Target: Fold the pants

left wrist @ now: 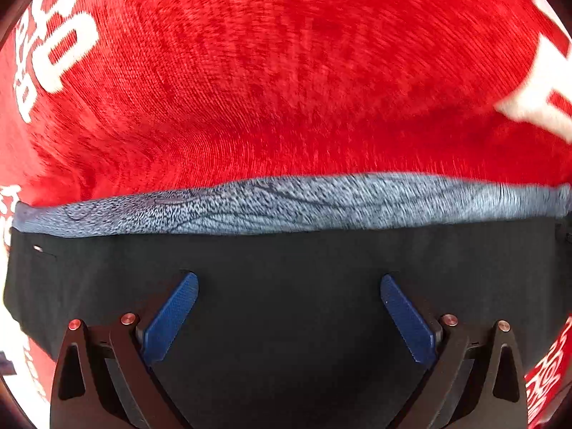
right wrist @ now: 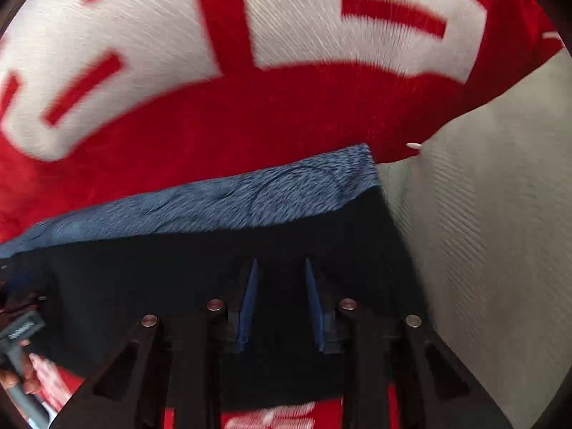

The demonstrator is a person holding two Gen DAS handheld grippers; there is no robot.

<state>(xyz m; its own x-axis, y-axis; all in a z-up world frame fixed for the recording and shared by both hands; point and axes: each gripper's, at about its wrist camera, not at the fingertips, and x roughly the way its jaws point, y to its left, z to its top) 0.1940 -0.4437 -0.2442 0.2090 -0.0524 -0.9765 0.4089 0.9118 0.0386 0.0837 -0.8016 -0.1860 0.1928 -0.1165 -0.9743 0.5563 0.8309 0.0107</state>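
The pants [left wrist: 286, 268] are black with a heathered blue-grey waistband [left wrist: 286, 203] and lie flat on a red cloth with white lettering [left wrist: 268, 71]. My left gripper [left wrist: 289, 287] hovers just above the black fabric below the waistband, jaws wide open and empty. In the right wrist view the pants [right wrist: 143, 279] show their right end, with the waistband [right wrist: 250, 196] ending at a corner. My right gripper [right wrist: 280, 268] is over the black fabric near that end, jaws partly open with a narrow gap and nothing between them.
The red cloth [right wrist: 250, 107] covers the surface beyond the pants. A grey textured surface [right wrist: 482, 214] lies to the right of the cloth. A hand on the other gripper's handle [right wrist: 18, 357] shows at the lower left of the right wrist view.
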